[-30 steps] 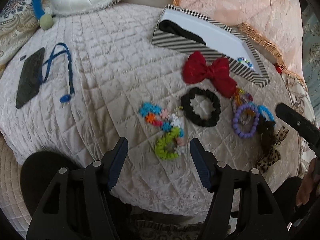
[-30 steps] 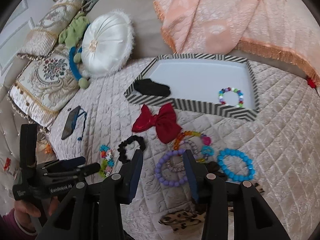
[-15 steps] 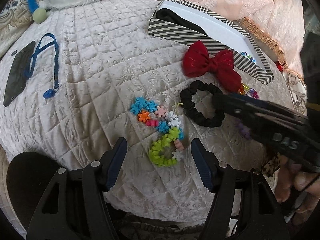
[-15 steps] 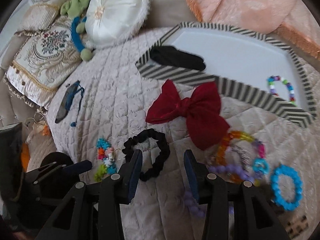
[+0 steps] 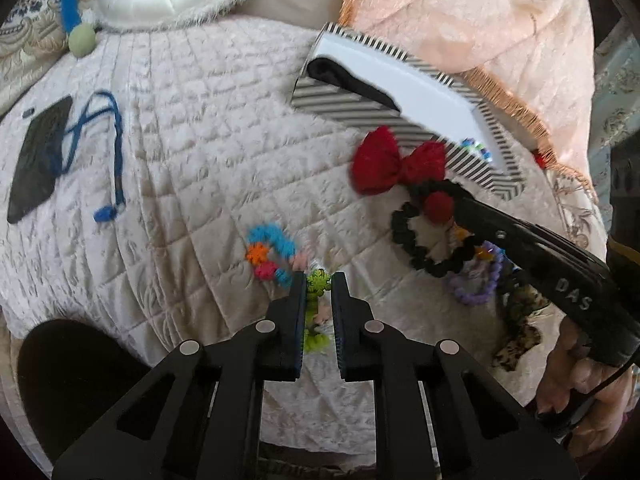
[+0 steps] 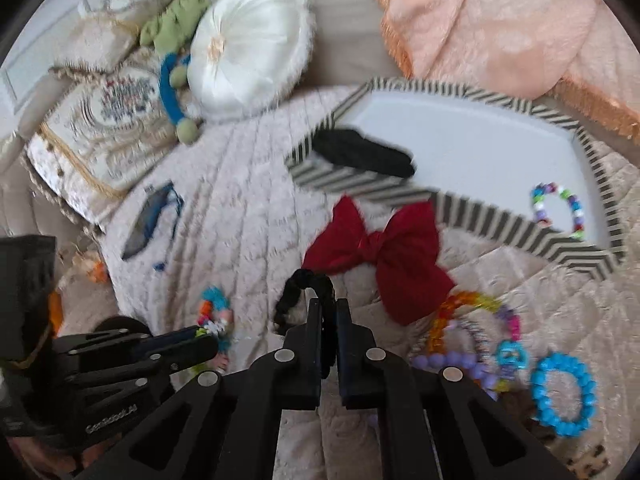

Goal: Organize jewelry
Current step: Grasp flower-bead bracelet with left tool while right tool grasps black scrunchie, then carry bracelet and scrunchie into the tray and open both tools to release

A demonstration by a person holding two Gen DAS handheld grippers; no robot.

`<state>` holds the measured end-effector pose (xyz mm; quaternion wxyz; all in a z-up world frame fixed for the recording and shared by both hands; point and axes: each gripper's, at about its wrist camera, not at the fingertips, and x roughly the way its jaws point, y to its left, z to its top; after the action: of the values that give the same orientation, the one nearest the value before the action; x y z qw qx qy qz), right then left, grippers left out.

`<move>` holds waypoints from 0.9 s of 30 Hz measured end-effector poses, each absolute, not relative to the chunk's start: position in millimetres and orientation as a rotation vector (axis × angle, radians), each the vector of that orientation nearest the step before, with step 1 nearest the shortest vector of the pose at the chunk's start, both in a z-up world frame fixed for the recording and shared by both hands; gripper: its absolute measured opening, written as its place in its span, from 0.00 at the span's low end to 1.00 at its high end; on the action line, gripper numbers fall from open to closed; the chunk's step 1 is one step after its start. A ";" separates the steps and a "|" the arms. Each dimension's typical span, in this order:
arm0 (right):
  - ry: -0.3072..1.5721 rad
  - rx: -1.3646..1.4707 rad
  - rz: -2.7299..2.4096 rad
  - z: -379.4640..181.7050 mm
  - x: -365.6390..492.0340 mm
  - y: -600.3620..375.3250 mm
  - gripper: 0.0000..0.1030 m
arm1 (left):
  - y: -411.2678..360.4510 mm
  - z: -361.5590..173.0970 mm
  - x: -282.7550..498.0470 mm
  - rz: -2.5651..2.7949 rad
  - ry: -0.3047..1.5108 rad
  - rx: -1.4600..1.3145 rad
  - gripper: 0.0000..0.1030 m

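My left gripper [image 5: 319, 280] is shut on the green part of a multicoloured snowflake-bead bracelet [image 5: 272, 250] lying on the quilted bedspread. My right gripper [image 6: 329, 306] is shut on a black scrunchie [image 6: 304, 286], which also shows in the left wrist view [image 5: 424, 236]. A red bow [image 6: 376, 250] lies just beyond it. The striped tray [image 6: 472, 220] holds a black hair band [image 6: 362, 154] and a multicoloured bead bracelet [image 6: 560, 210]. A purple bead bracelet [image 6: 452, 360], an orange one [image 6: 452, 312] and a blue one [image 6: 564, 396] lie to the right.
A black phone with a blue lanyard [image 5: 40, 160] lies at the left. A white round cushion [image 6: 248, 64], patterned pillows [image 6: 104, 124] and a peach blanket [image 6: 500, 24] sit at the back. A leopard-print bow [image 5: 520, 328] lies near the front right edge.
Both grippers have closed: the left one moved in and shut on the snowflake bracelet, the right one came down and shut on the black scrunchie.
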<state>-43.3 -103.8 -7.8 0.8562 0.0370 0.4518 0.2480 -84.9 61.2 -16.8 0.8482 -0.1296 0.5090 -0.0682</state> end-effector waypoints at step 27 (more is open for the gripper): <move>0.802 0.154 0.386 57.9 -51.6 -185.4 0.05 | 21.3 75.0 -36.6 -0.187 0.914 -0.140 0.11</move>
<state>-51.6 -185.4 57.9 0.8998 0.0743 0.3873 0.1864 -36.6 21.3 75.0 0.8907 -0.0674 0.4404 -0.0901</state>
